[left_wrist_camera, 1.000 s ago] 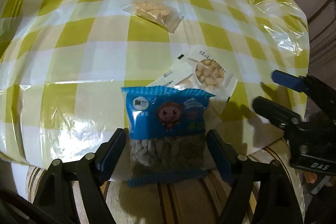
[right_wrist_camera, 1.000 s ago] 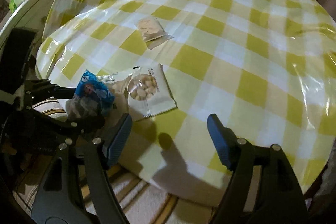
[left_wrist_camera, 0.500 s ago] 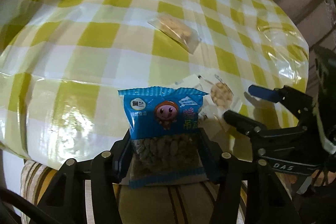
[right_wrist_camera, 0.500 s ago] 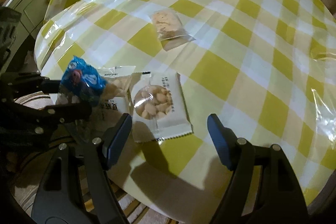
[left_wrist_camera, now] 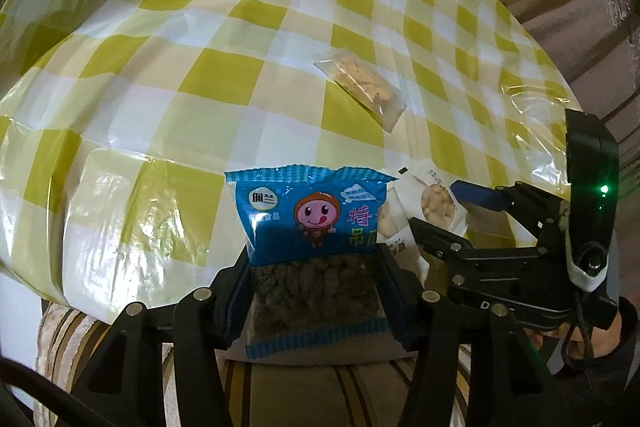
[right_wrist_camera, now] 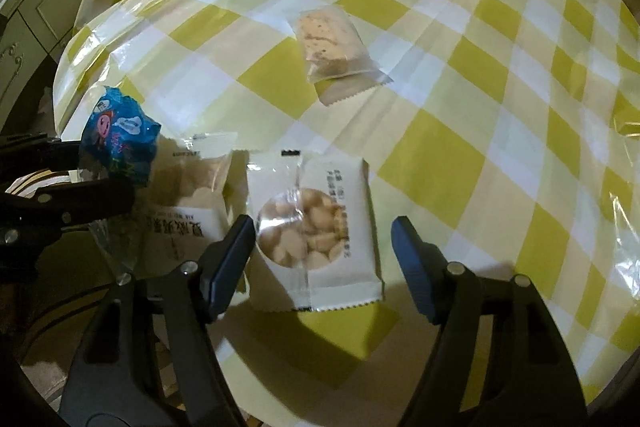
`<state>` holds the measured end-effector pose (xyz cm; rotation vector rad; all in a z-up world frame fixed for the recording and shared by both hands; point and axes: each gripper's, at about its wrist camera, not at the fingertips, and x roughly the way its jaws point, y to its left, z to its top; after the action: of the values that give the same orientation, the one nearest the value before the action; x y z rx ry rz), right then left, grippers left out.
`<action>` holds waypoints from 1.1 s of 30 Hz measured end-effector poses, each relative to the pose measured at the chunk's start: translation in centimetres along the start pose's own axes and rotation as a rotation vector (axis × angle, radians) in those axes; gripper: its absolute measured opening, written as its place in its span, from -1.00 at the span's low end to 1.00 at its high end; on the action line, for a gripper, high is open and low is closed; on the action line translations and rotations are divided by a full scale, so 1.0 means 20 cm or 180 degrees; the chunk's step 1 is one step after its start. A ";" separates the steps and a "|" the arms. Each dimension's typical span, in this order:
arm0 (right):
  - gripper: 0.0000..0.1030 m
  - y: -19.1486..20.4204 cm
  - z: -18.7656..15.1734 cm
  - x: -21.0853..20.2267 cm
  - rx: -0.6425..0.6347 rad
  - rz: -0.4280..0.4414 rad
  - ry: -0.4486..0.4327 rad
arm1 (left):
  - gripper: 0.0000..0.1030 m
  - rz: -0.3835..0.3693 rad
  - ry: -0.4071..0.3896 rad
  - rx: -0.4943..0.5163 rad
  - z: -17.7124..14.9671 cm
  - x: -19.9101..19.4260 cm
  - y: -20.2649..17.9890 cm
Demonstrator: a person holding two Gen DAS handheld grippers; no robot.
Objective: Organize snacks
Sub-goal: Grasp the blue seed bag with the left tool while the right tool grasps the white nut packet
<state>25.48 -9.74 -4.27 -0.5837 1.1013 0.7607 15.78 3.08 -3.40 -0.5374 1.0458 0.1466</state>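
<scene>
My left gripper (left_wrist_camera: 316, 291) is shut on a blue snack packet (left_wrist_camera: 312, 215) with a cartoon face, held upright above the table's near edge. The same blue packet (right_wrist_camera: 120, 135) shows at the left of the right wrist view. My right gripper (right_wrist_camera: 320, 231) hangs over a white packet with a round window (right_wrist_camera: 320, 247). Its jaws are closing, and the packet lies between the pads without touching them. A second white packet (right_wrist_camera: 192, 203) lies just left of it. A clear biscuit packet (right_wrist_camera: 332, 47) rests farther back on the cloth.
The round table wears a yellow checked cloth (left_wrist_camera: 200, 67) under clear film that is crinkled at the right edge (left_wrist_camera: 532, 107). A striped cushion (left_wrist_camera: 320, 387) sits below the near edge. A white cabinet (right_wrist_camera: 24, 27) stands to the left.
The left jaws closed onto the blue packet and carried it left, away from the white packets. The right gripper came down and forward over the windowed white packet, its jaws narrowing.
</scene>
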 end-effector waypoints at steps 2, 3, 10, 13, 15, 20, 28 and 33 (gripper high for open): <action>0.12 0.00 0.01 -0.01 0.0024 -0.0008 -0.0051 | 0.10 -0.0015 -0.0012 -0.0010 0.00 0.00 0.00; 0.09 0.01 0.00 -0.01 0.0043 -0.0019 -0.0051 | 0.10 -0.0023 -0.0018 -0.0012 0.00 -0.01 0.01; 0.01 0.00 -0.05 -0.05 0.0221 -0.0050 -0.0121 | 0.10 0.0016 -0.0038 0.0074 0.01 0.00 -0.04; 0.00 -0.03 -0.10 -0.09 0.0327 -0.0061 -0.0159 | 0.10 0.0052 -0.0063 0.0133 0.02 -0.01 -0.07; 0.00 -0.05 -0.12 -0.13 0.0399 -0.0054 -0.0208 | 0.10 0.0076 -0.0084 0.0172 0.02 -0.02 -0.09; 0.00 -0.08 -0.18 -0.24 0.0515 -0.0062 -0.0311 | 0.10 0.0132 -0.0140 0.0330 0.01 -0.05 -0.19; 0.00 -0.16 -0.32 -0.39 0.0754 -0.0133 -0.0433 | 0.10 0.0086 -0.0168 0.0625 -0.02 -0.09 -0.39; 0.00 -0.23 -0.43 -0.49 0.0947 -0.0228 -0.0489 | 0.10 0.0004 -0.0142 0.0826 -0.07 -0.08 -0.55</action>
<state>21.76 -21.46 2.08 -0.3057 1.0216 0.5565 17.82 -6.84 1.34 -0.2972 1.0038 0.0228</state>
